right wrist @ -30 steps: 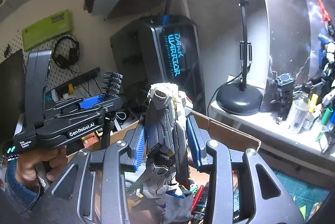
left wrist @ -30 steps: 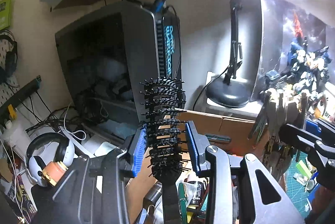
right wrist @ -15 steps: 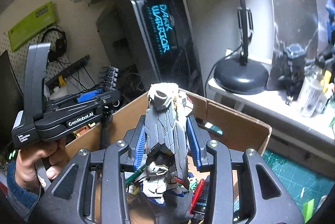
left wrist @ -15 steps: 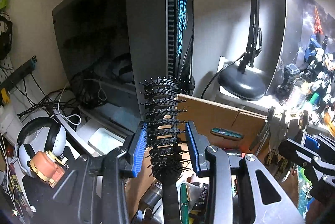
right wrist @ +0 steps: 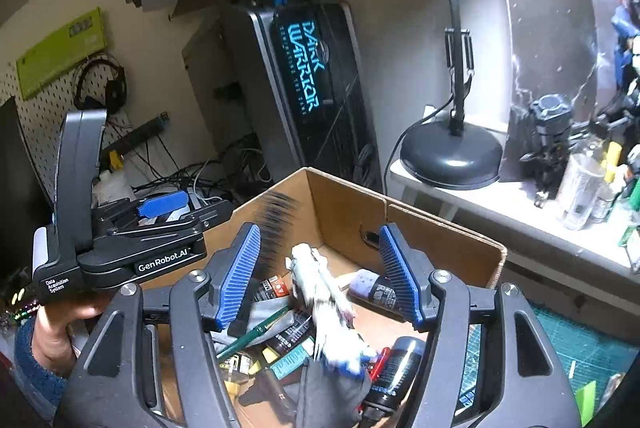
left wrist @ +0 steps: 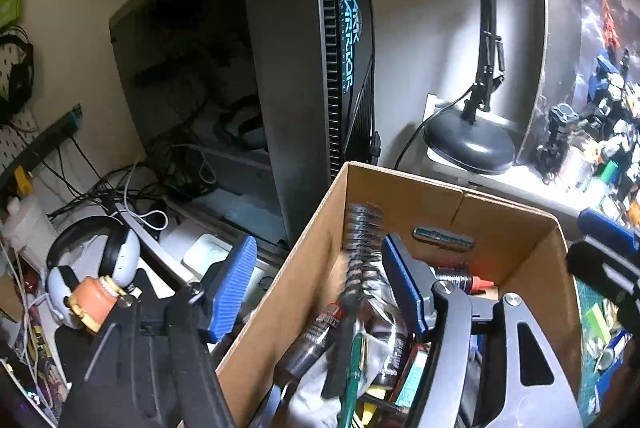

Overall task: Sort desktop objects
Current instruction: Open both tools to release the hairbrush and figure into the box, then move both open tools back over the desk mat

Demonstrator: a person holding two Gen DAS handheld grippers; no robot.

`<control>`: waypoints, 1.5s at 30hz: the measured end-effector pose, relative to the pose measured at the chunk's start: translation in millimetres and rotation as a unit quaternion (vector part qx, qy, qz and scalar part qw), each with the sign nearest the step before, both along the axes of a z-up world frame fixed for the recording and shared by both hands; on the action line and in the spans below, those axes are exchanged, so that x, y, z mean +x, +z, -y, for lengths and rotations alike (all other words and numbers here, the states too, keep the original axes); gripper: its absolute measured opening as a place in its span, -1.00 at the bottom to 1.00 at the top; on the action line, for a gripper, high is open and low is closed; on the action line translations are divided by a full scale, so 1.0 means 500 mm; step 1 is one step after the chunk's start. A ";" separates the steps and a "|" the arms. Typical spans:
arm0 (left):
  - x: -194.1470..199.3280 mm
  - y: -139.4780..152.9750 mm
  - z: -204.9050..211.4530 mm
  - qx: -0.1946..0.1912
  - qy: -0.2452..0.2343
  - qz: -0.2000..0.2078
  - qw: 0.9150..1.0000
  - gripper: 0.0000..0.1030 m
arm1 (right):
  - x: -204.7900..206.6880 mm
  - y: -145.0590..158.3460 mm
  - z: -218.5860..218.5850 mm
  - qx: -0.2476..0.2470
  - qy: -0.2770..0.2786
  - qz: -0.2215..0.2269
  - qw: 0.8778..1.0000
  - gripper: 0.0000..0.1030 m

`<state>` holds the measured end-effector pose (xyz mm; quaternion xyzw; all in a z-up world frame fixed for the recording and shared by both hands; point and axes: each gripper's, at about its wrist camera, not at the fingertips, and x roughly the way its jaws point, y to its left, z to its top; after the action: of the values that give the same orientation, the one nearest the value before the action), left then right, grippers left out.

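A cardboard box [left wrist: 404, 187] [right wrist: 348, 195] holds several small items. My left gripper [left wrist: 320, 284] is open over the box's left wall; the black hairbrush [left wrist: 362, 260] is blurred, loose between the pads and dropping into the box. It shows as a dark blur in the right wrist view [right wrist: 276, 224]. My right gripper [right wrist: 320, 276] is open above the box; the white and grey robot model [right wrist: 328, 312] is blurred, free of the pads, among the items below. The left gripper's body [right wrist: 120, 252] shows at the left of the right wrist view.
A dark computer tower [left wrist: 304, 79] [right wrist: 308, 83] stands behind the box. A black desk lamp [left wrist: 468, 143] [right wrist: 452, 155] sits on a white shelf to the right with model figures and bottles [right wrist: 580, 183]. Headphones [left wrist: 92, 264] and cables lie at left. A green cutting mat [right wrist: 576, 352] lies at right.
Both grippers opened. The hairbrush left the left gripper and the robot model left the right gripper; both are falling into the box. Both cameras tilted down toward the box.
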<state>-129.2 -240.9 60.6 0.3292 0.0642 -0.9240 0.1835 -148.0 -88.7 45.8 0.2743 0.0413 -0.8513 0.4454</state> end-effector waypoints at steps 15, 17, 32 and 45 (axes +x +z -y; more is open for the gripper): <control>0.244 0.087 -0.116 -0.007 -0.067 -0.109 0.992 1.00 | 0.211 0.076 -0.203 -0.044 -0.016 -0.084 0.995 0.89; 0.265 0.087 -0.130 -0.007 -0.076 -0.117 0.990 1.00 | 0.236 0.084 -0.240 -0.044 -0.040 -0.091 0.994 0.90; 0.402 0.073 -0.245 0.009 -0.155 -0.161 0.975 1.00 | 0.384 0.094 -0.520 0.002 -0.198 -0.137 0.971 0.96; 0.453 0.037 -0.425 0.014 -0.272 -0.181 0.945 1.00 | 0.491 0.086 -0.733 0.031 -0.303 -0.147 0.941 0.96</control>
<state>97.1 -28.6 79.1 0.1640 0.0174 -0.9818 -0.0939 97.5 277.8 88.7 0.1594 0.0477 -0.9751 0.1464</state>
